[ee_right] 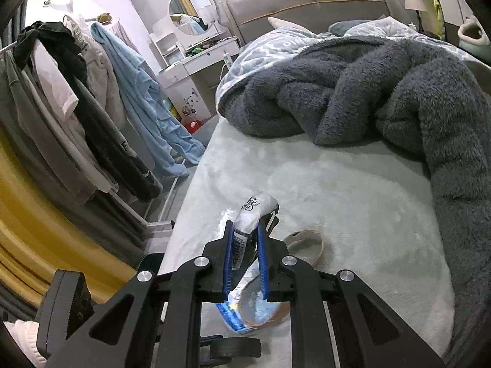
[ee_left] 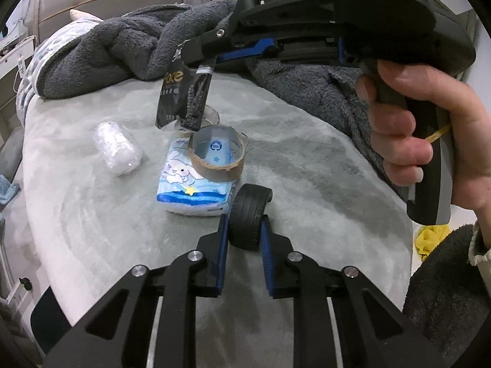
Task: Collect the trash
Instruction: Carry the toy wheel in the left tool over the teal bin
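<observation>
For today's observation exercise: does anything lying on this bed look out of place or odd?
Yes. A black toy tire sits on the bed, gripped in the left gripper. An empty tape roll lies askew on a cartoon tissue pack.

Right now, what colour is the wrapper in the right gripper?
Black wrapper, gold lettering; left wrist view.

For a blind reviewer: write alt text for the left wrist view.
The left tongs grip a toy wheel on a bed, while the right tongs hold a black wrapper above a tape roll lying on a tissue pack.
</observation>
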Motion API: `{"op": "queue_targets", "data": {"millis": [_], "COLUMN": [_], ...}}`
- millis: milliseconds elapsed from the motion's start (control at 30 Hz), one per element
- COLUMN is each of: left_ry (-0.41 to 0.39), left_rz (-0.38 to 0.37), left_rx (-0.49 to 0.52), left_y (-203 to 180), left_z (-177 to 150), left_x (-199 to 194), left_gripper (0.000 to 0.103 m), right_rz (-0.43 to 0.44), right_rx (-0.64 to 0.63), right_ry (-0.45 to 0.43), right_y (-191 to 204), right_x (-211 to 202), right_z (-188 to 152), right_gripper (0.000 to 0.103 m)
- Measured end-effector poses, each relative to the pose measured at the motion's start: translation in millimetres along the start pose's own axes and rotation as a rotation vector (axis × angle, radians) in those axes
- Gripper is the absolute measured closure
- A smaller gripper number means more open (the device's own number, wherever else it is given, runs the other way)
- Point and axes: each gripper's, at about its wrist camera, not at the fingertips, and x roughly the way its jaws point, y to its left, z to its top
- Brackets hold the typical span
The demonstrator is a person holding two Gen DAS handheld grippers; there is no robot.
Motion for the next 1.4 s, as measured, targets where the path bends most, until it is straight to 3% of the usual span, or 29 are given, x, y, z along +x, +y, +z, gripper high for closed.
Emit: {"op": "queue_targets", "data": {"millis": [667, 1400], "left_ry": [-0.078, -0.042], "left_rz": [0.157, 0.297], "left_rx": [-0.12, -0.274], "left_y": [47.1, 106.4], "left_z": [-16.5, -57.1], "left_x": [-74.0, -105.1], "left_gripper": [0.082, 0.082], "right_rz": [-0.014, 0.015], "right_rx": [-0.073, -0.149], "right_ry": [0.012, 0.038], "right_y": [52.4, 104.9], "right_x": [1.2, 20.0], "right_z": [-19.1, -19.1], "right_gripper": [0.089, 0.089]}}
